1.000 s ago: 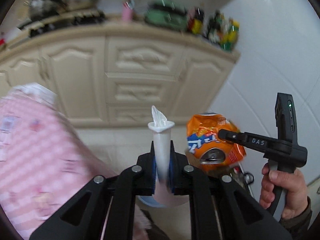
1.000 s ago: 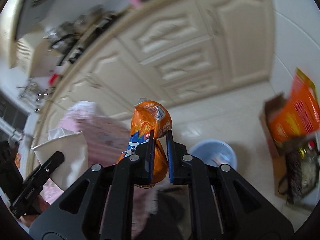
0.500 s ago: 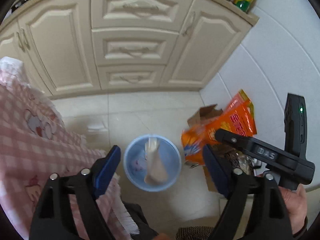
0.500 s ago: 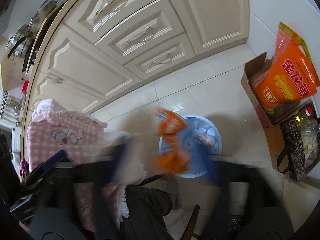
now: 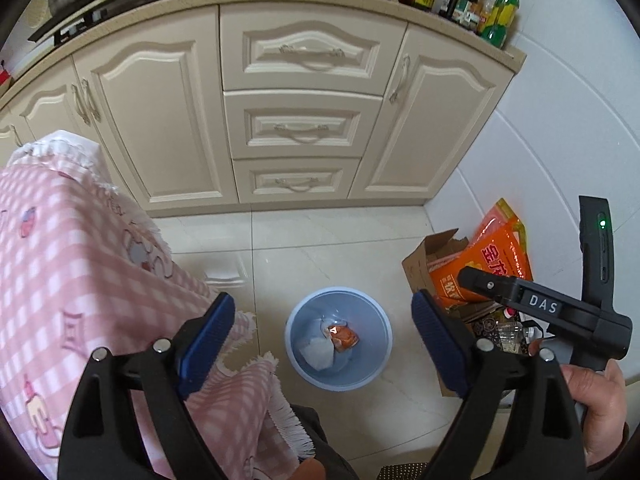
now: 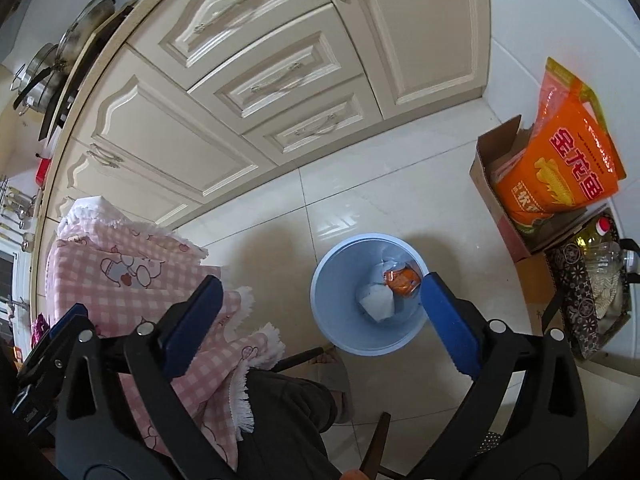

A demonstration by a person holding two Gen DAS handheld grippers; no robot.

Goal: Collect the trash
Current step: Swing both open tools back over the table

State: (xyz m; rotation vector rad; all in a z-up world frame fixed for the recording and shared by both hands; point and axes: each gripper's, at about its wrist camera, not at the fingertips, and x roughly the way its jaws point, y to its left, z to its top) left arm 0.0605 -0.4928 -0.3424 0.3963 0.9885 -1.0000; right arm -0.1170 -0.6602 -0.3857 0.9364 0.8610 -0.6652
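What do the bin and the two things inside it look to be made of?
Bin: likely plastic; smooth, matte pale-blue wall of one even colour.
Orange wrapper: seems glossy printed film or foil, crumpled with bright glints.
White cup: probably paper; dull white, creased flat. Hard to be sure from here.

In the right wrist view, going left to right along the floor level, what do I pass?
Pink checked cloth → blue trash bin, holding white paper and an orange wrapper → cardboard box with the orange bag → patterned bag with a bottle.
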